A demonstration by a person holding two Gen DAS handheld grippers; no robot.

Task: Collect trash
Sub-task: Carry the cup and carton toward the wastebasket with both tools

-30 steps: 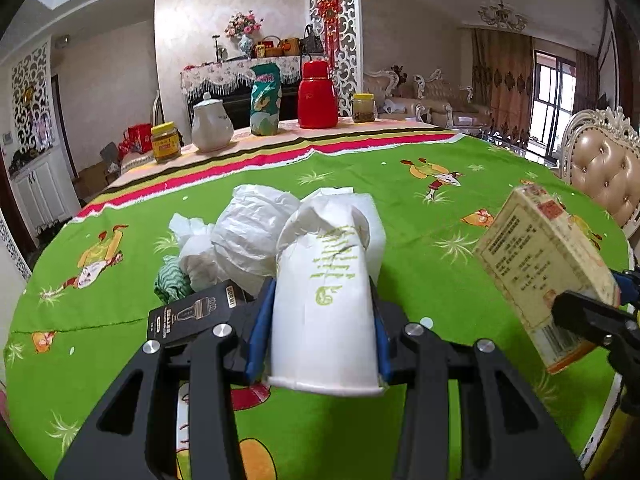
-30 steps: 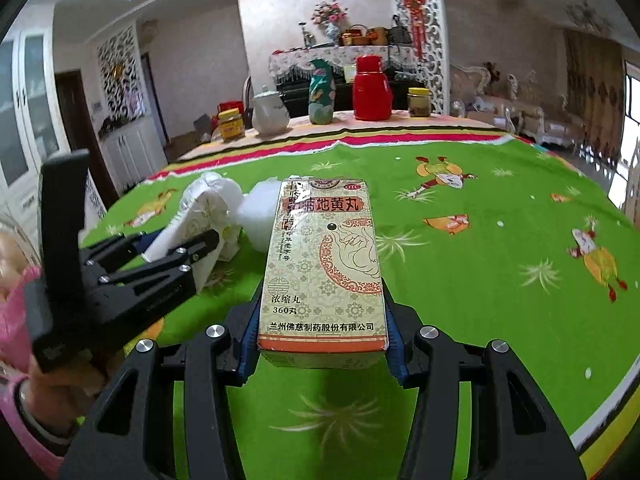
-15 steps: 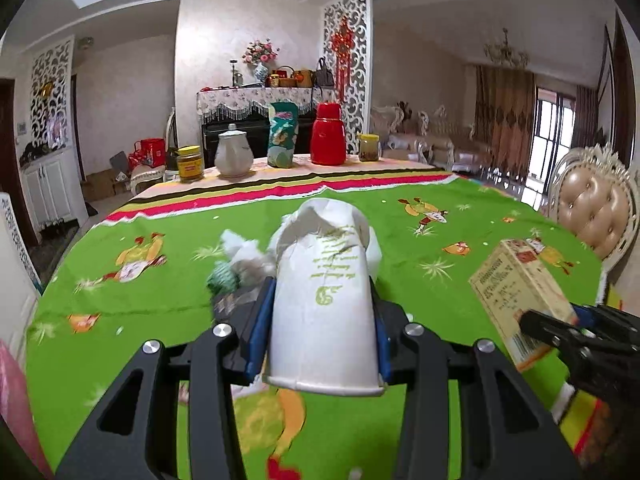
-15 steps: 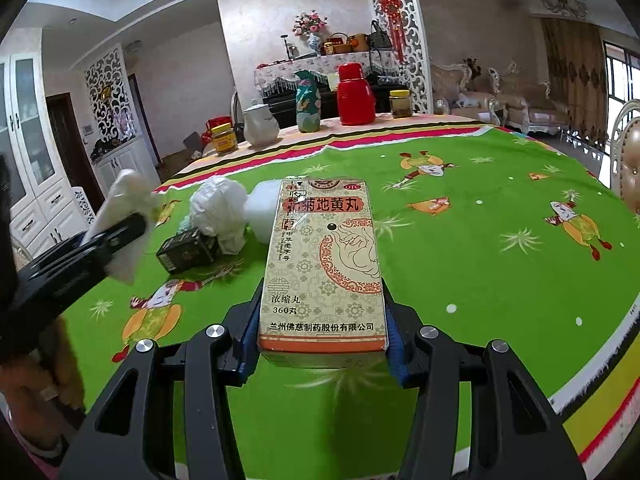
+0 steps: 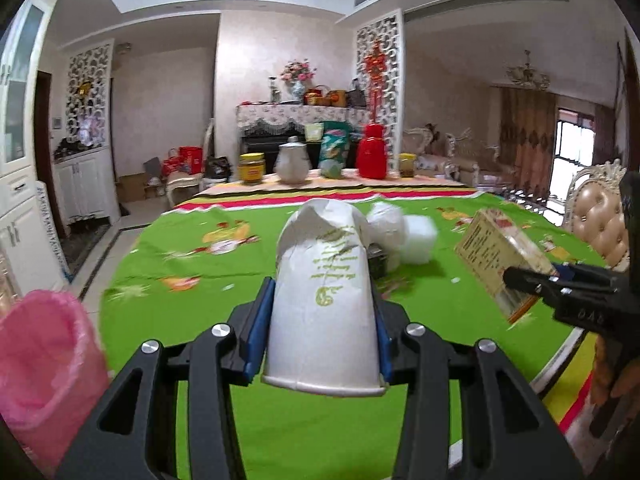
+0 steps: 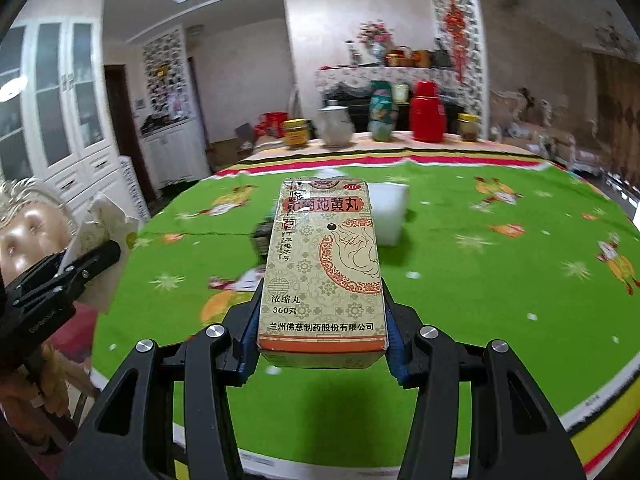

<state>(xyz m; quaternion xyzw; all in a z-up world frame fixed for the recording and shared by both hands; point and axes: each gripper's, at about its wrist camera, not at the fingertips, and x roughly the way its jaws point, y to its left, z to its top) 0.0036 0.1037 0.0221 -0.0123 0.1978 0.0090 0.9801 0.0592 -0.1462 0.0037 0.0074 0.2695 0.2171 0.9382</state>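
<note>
My left gripper is shut on a crumpled white paper cup and holds it above the near edge of the green-clothed table. My right gripper is shut on a beige medicine box with red print. The left wrist view shows that box at the right, and the right wrist view shows the cup at the left. A bin lined with a pink bag stands low at the left, beside the table. White crumpled trash and a small dark box lie on the table.
A red flask, a white teapot and jars stand along the table's far edge. A padded chair is at the right and another chair at the left. White cabinets line the left wall.
Both grippers have drawn back from the trash pile with their loads. The left one swung left, and the pink bin has come into its view. The pile now looks farther off.
</note>
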